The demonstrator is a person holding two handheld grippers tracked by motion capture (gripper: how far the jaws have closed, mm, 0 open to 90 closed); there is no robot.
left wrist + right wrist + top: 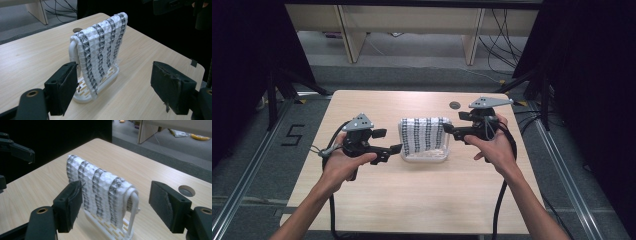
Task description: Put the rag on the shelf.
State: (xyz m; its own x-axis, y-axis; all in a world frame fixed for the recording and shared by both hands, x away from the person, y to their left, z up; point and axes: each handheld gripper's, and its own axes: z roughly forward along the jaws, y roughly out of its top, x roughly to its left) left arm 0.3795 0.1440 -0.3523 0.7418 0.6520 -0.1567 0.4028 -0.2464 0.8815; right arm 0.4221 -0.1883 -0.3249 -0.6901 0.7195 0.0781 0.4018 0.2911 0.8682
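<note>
White and grey-patterned, the textured cloth [100,50] hung draped over the top bar of a small white rack [105,80] at the middle of the pale wooden counter [422,200], with the left gripper [387,150] and right gripper [452,131] held on either side of it, both with jaws wide and holding nothing. It looked soft, light and limp, likely to sag and slide off the bar when pulled, so a pinch on a hanging edge or on the fold over the bar seemed the best hold, while the light rack might shift or tip.
</note>
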